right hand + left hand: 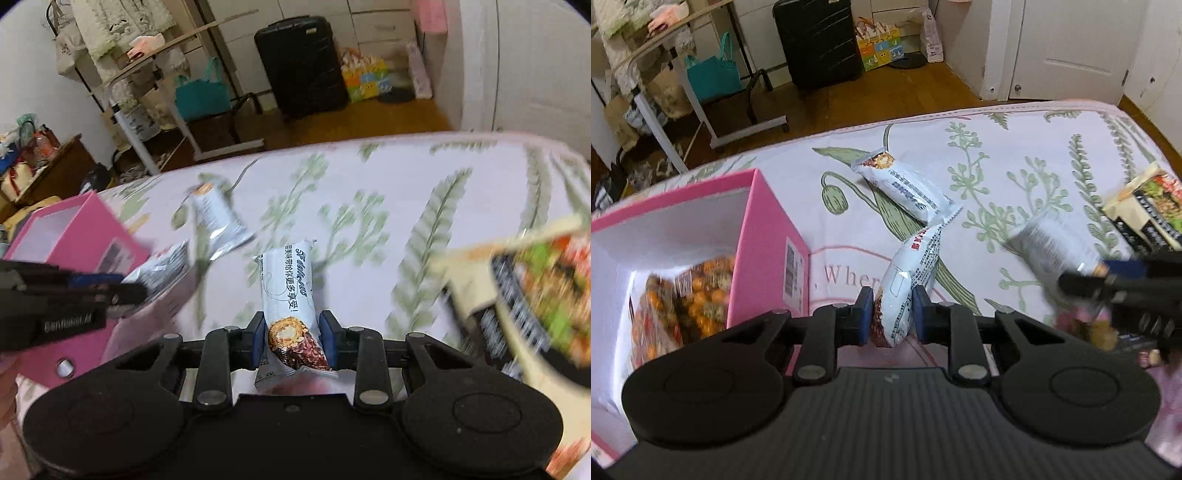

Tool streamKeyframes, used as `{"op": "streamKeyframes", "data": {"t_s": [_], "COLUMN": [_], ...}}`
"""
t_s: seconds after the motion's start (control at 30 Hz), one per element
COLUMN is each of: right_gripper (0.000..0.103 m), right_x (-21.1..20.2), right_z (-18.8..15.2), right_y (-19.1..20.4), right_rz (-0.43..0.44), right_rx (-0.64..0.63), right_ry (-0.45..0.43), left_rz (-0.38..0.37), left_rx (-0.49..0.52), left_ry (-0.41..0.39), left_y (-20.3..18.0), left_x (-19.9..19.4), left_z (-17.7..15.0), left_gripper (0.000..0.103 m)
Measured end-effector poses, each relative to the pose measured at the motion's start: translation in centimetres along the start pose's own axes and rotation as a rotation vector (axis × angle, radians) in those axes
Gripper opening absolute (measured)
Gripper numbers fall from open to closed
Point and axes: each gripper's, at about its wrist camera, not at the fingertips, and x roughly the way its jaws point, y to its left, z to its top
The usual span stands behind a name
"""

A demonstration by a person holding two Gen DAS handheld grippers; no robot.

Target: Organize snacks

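Note:
My left gripper (892,314) is shut on a white snack bar wrapper (908,280), held just right of the open pink box (768,236). The box holds orange snack packets (683,306). My right gripper (291,336) is shut on another white snack bar (288,295) above the bed; it shows blurred in the left wrist view (1052,254). A third white bar (905,188) lies loose on the floral bedsheet (1015,147), also in the right wrist view (218,218). The left gripper shows in the right wrist view (122,288), with its bar beside the pink box (74,236).
A larger beige and black snack packet (1148,210) lies at the bed's right, blurred in the right wrist view (524,295). Beyond the bed's far edge are a wooden floor, a black suitcase (820,40), a rolling table (683,92) and a white door (1071,48).

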Motion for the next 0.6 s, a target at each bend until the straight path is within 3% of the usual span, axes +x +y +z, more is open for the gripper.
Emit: {"op": "streamKeyframes", "data": {"t_s": [0.17, 0.47, 0.6], "right_gripper": [0.035, 0.035, 0.035], "right_x": [-0.7, -3.6, -6.0], "right_z": [-2.6, -5.0, -5.4], "right_y": [0.8, 1.6, 3.1], "right_rz": [0.052, 0.071, 0.094], "right_rx": [0.042, 0.059, -0.01], "right_ry": [-0.009, -0.011, -0.007], "left_rz": [-0.126, -0.16, -0.182], "left_rx": [-0.104, -0.17, -0.187], "left_ry": [0.066, 0.059, 0.049], "left_y": [0.6, 0.7, 0.8], "left_x": [-1.0, -4.0, -5.9], "left_z": [-1.5, -4.0, -4.8], "left_gripper": [0.021, 0.021, 0.021]}}
